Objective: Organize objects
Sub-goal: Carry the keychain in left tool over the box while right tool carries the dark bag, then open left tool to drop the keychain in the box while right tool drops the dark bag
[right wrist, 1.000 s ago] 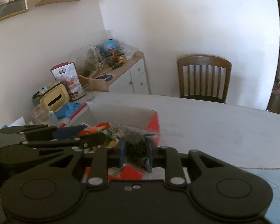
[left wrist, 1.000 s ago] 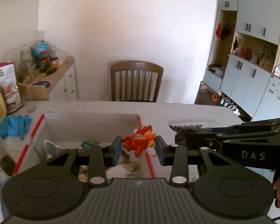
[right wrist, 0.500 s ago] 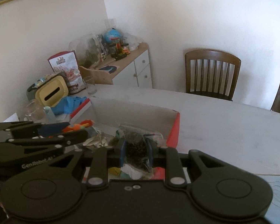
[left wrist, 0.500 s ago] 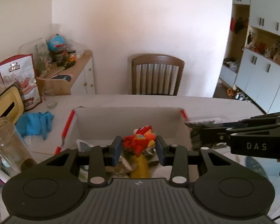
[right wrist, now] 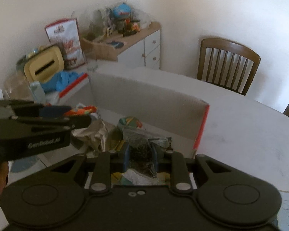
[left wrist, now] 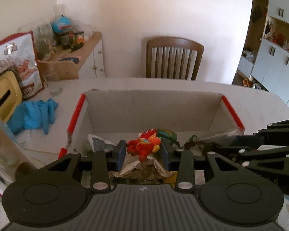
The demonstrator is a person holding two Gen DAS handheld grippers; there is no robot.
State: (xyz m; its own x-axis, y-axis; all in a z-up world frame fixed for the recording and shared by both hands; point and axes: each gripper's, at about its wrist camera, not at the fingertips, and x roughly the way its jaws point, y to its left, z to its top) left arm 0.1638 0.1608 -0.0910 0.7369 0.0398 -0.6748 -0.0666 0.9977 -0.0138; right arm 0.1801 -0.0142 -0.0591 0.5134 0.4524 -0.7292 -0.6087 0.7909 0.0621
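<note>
Both grippers tilted down over the box (left wrist: pixel 154 107). Left gripper (left wrist: pixel 143 152), centre frame, clamps a red plush toy (left wrist: pixel 143 144). Right gripper (right wrist: pixel 140 158), lower centre, clamps a clear bag of dark bits (right wrist: pixel 142 150) above the box's clutter.

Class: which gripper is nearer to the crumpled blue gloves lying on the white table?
Left. The left gripper holds a red plush toy over the box side nearest the blue gloves; the right gripper is at the box's far side.

The box (left wrist: pixel 154 111) is bare along its far wall; near half crowded with wrappers (left wrist: pixel 144 168), right gripper (left wrist: pixel 217 141) alongside.
</note>
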